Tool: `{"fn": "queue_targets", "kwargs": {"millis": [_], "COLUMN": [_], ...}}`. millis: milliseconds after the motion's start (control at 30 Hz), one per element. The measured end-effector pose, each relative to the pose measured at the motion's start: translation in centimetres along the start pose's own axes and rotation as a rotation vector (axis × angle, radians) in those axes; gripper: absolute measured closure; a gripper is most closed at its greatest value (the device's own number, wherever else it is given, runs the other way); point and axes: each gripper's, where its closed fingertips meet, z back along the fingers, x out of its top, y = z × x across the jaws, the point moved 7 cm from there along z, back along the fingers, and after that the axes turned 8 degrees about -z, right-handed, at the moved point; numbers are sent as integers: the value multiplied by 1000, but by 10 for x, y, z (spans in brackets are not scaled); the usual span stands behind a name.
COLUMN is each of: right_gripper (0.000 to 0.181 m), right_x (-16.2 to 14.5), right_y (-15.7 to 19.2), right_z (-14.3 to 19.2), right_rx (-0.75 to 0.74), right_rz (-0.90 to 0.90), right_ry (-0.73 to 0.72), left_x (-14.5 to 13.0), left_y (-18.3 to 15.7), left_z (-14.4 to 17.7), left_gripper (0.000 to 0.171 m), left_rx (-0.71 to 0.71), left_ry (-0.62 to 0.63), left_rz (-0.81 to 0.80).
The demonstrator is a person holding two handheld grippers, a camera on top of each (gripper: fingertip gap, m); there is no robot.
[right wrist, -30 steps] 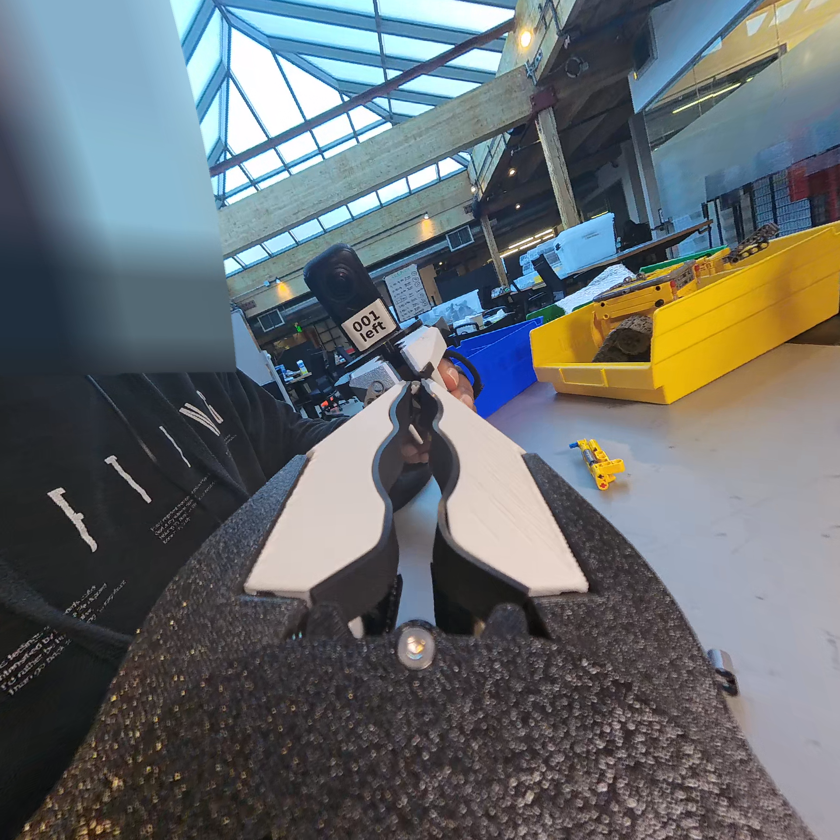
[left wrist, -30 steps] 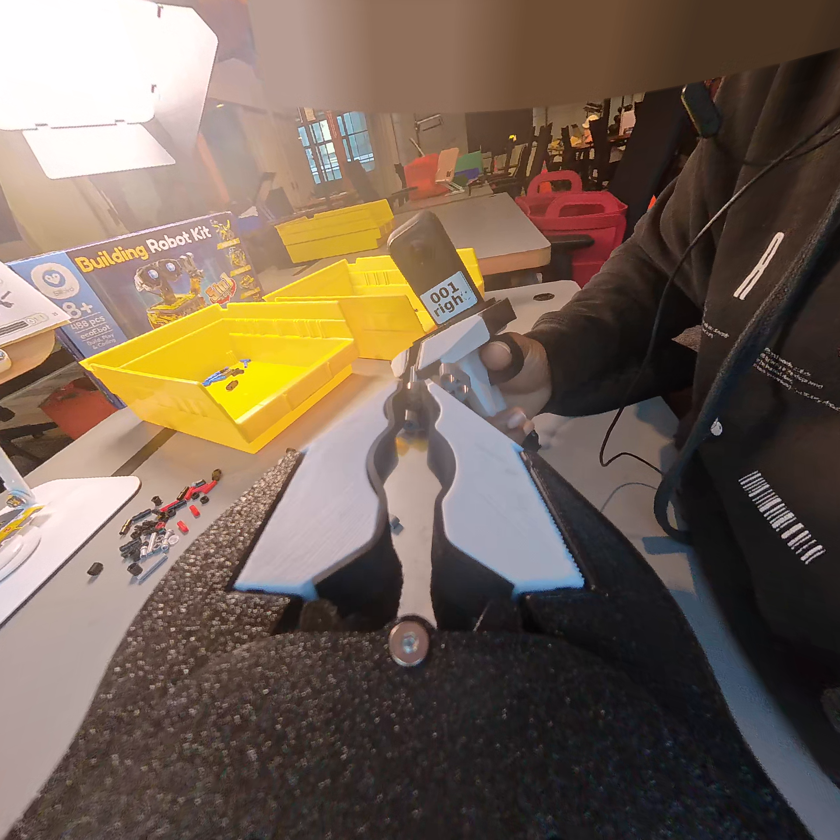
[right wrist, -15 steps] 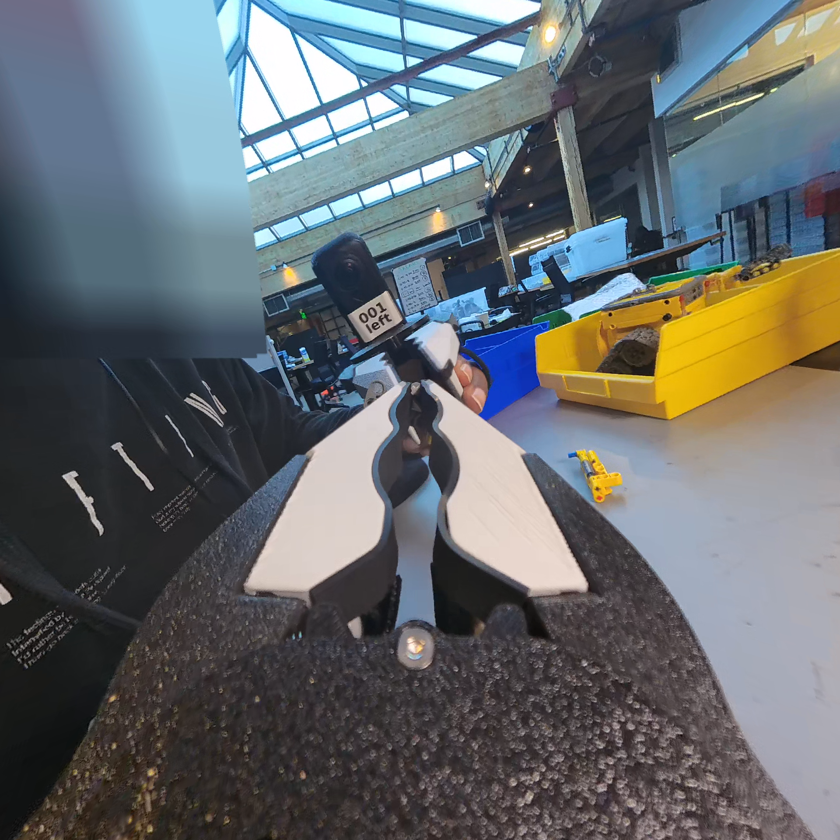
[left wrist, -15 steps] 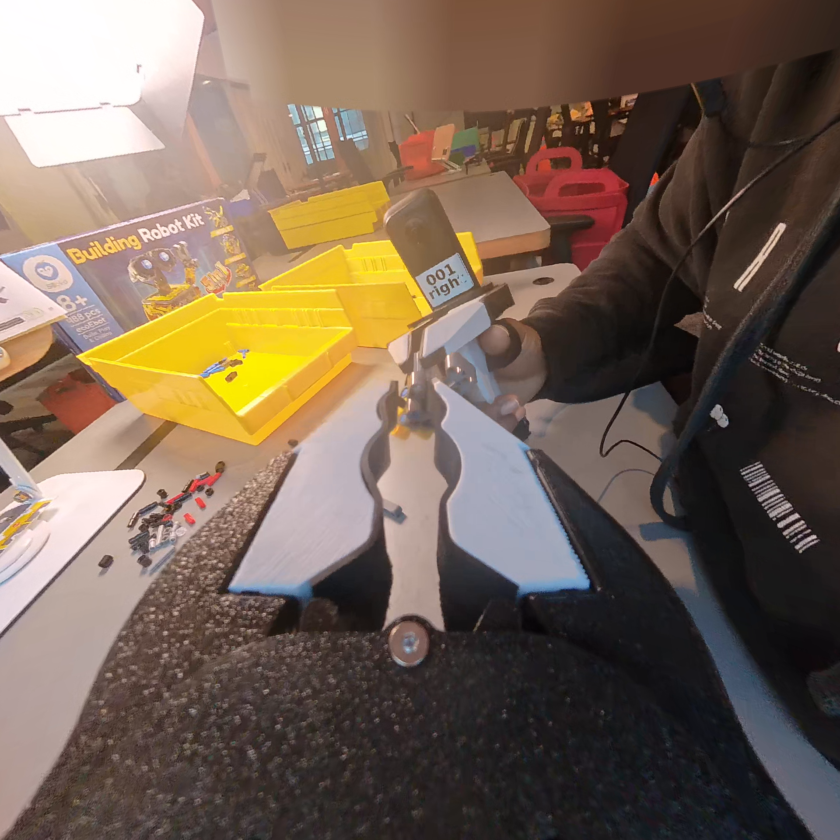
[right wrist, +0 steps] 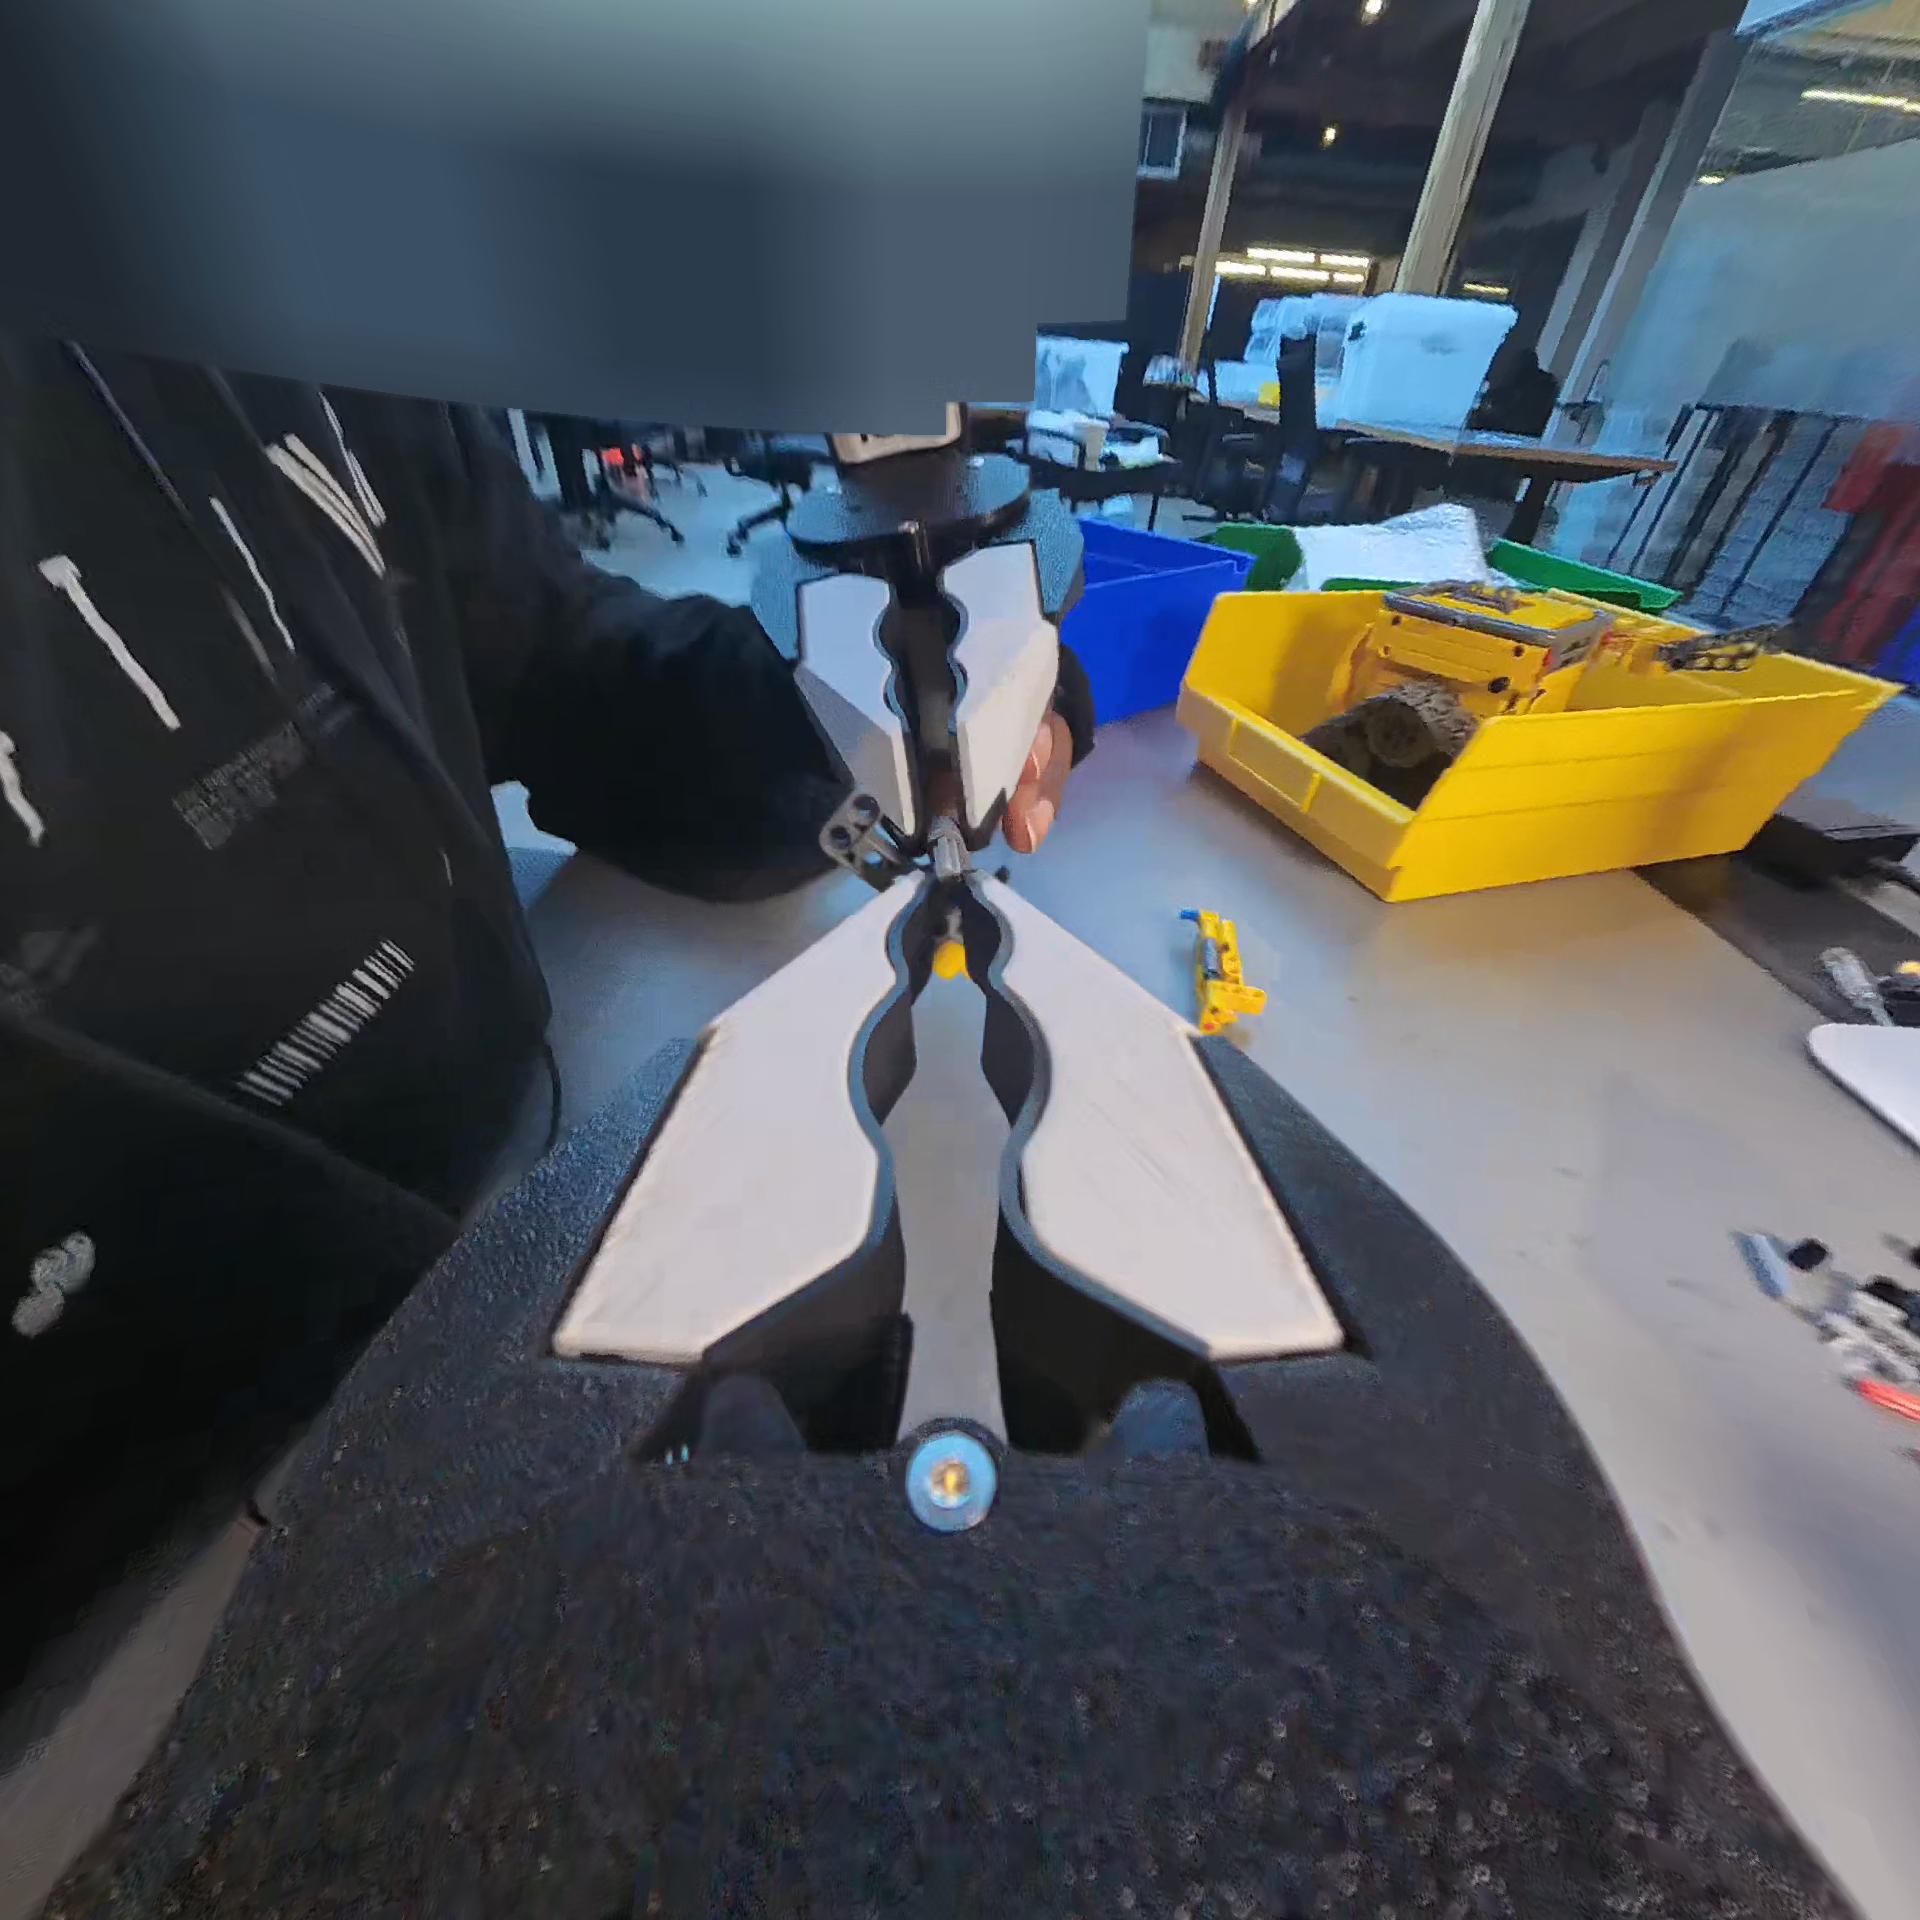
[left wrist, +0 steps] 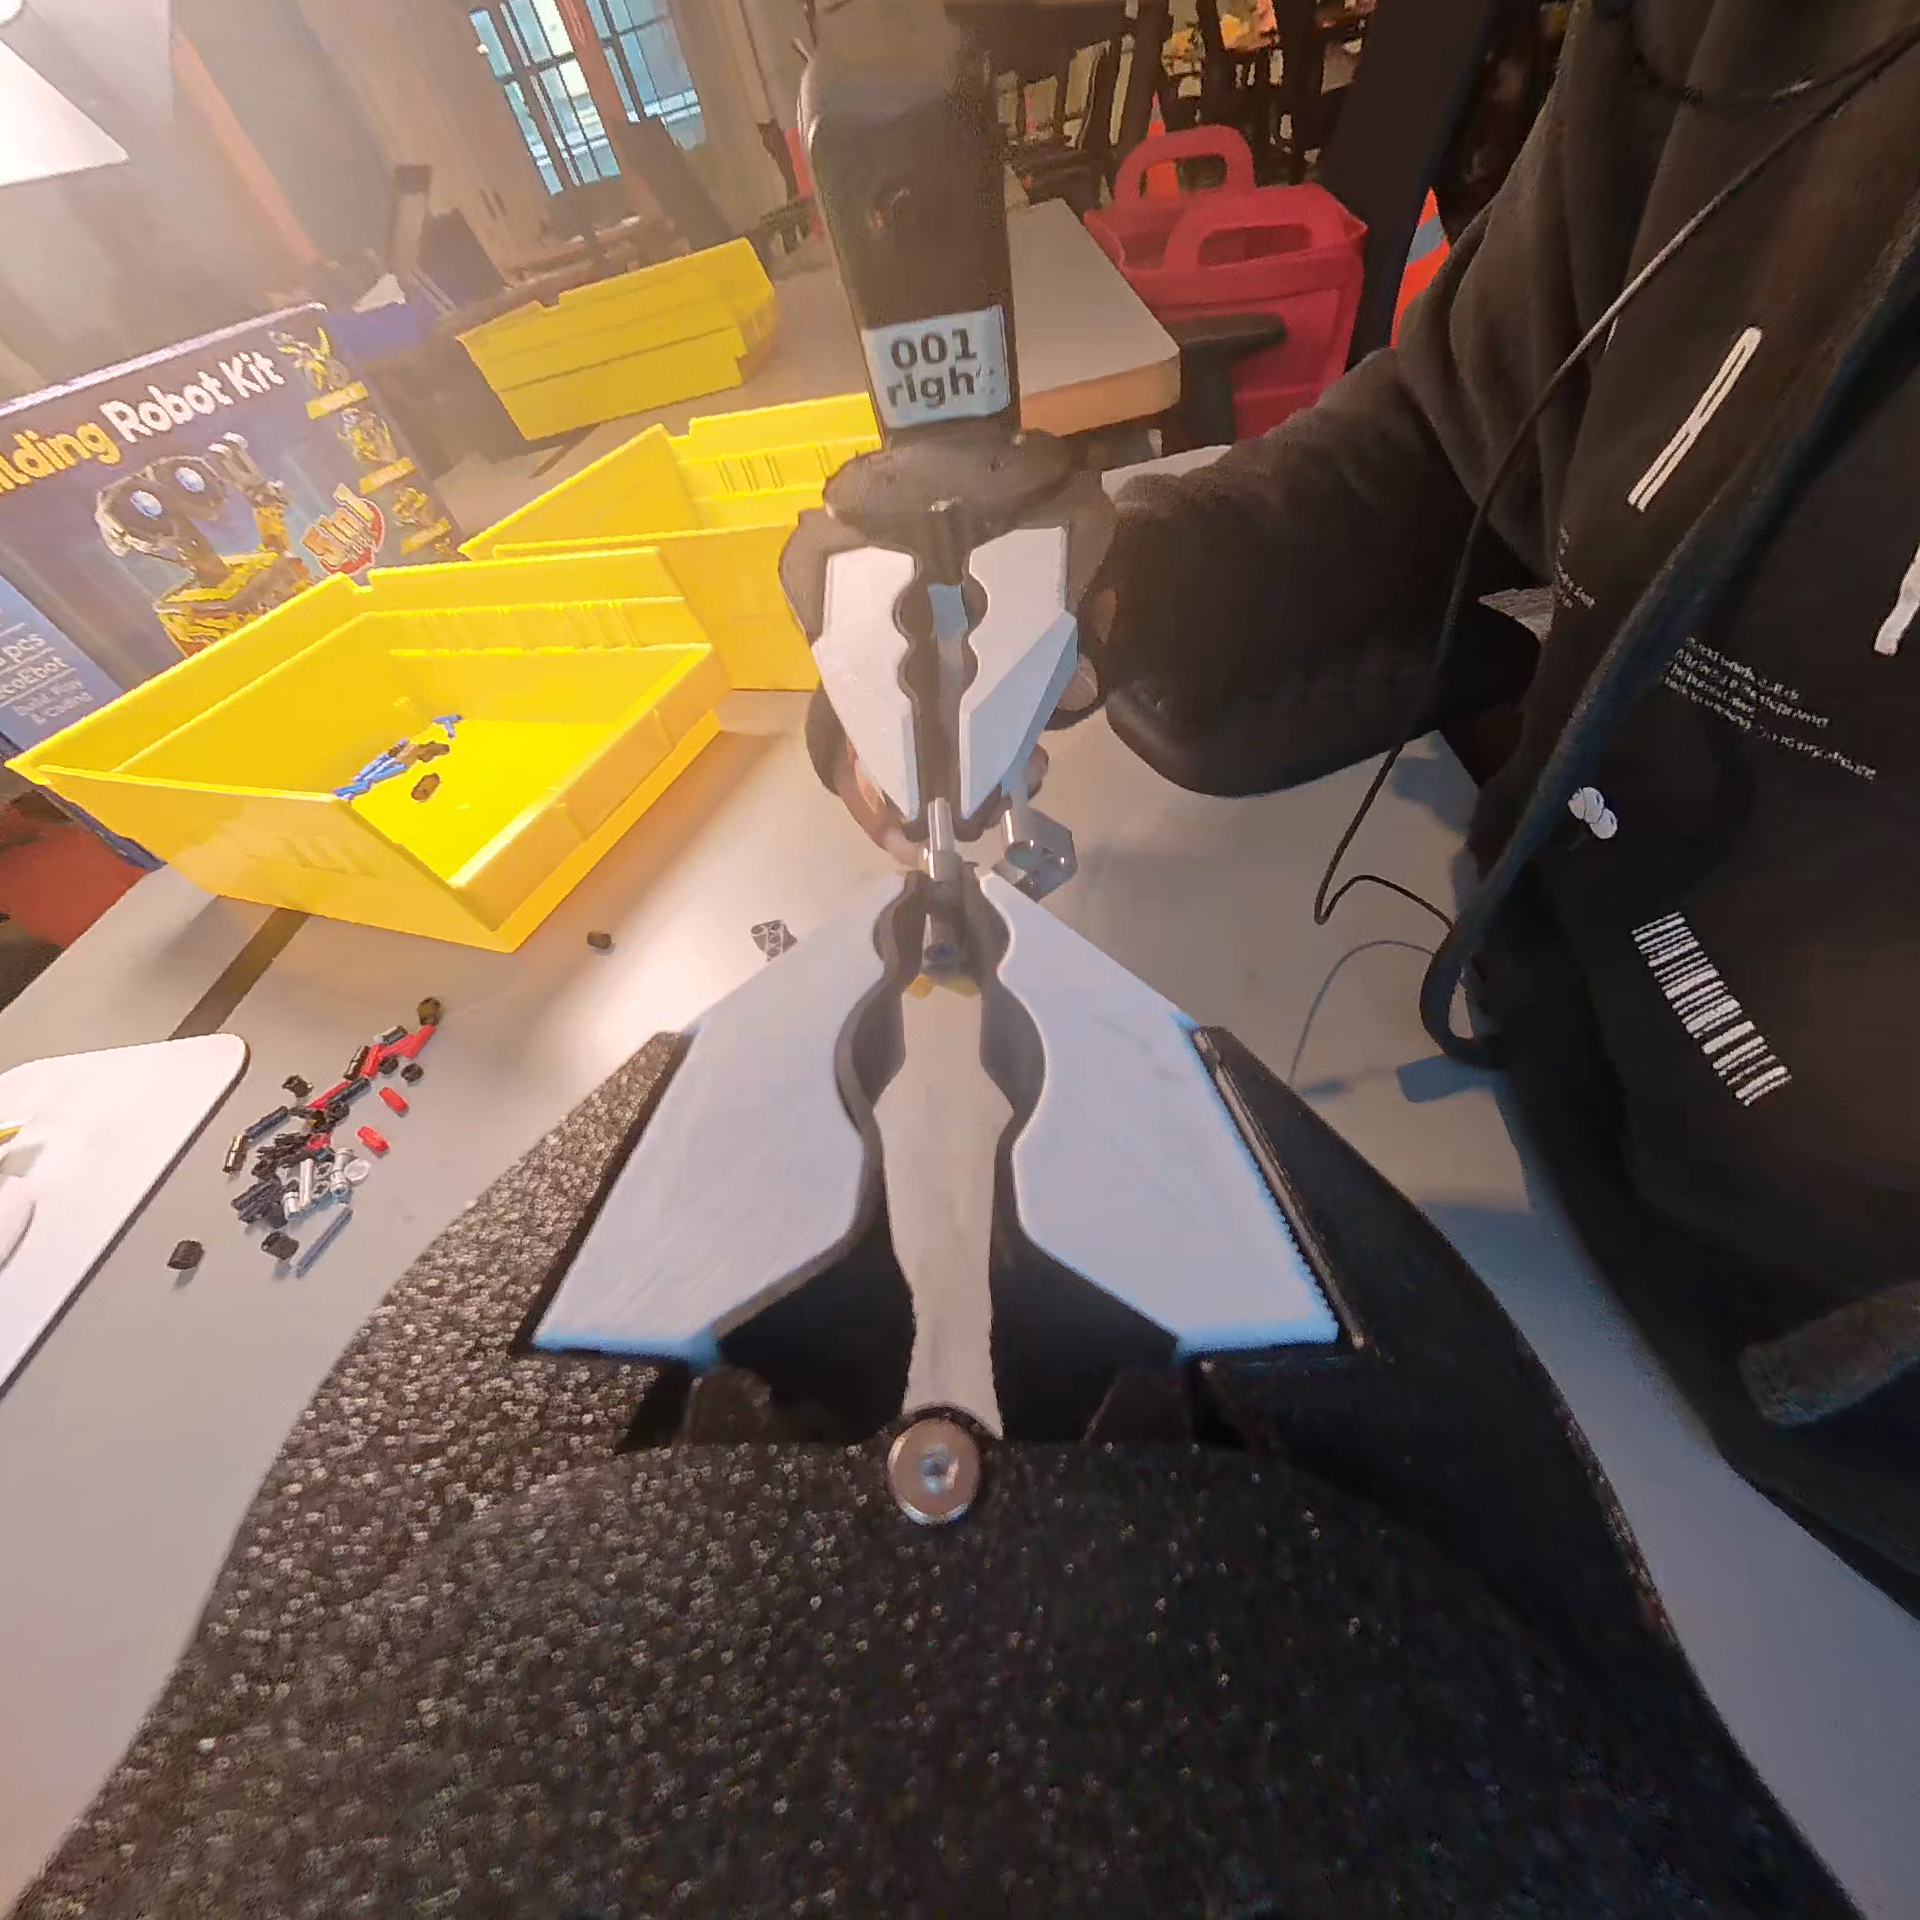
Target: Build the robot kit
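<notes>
Over table (left wrist: 582,1049): two tools tip-to-tip, one grey pin (left wrist: 938,831) between.

A grey table (left wrist: 125,1475) fills the foreground; beyond it stand paned windows (left wrist: 577,88), and wooden posts (right wrist: 1455,145) under strip lights.

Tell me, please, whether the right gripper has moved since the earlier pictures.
Yes. In the left wrist view the right gripper now points straight at the camera, tip to tip with the left gripper, farther right of the yellow bin.

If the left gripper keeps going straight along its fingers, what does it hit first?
Most likely the small grey pin right at the left gripper tips, with the right gripper facing it just behind; depth is hard to judge.
</notes>
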Motion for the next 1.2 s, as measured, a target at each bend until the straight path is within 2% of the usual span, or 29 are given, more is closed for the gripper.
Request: {"fn": "queue_targets", "kwargs": {"millis": [300,467,600,1200], "right_gripper": [176,172,176,179], "right_x": [-8,-9,-8,-16], "right_y": [5,7,7,7], "right_z": [-1,0,-2,-3], "right_rx": [-43,-30,-31,-29], "right_rz": [143,146,153,146], "right_ry": [100,90,85,160], "left_x": [-5,-7,-8,-18], "left_y": [-4,-4,-6,-9], "left_z": [-3,-2,-4,-10], "left_gripper": [166,166,166,167], "left_rx": [-50,-53,-64,-68], "left_ry": [24,27,34,101], "left_rz": [17,26,27,28]}}
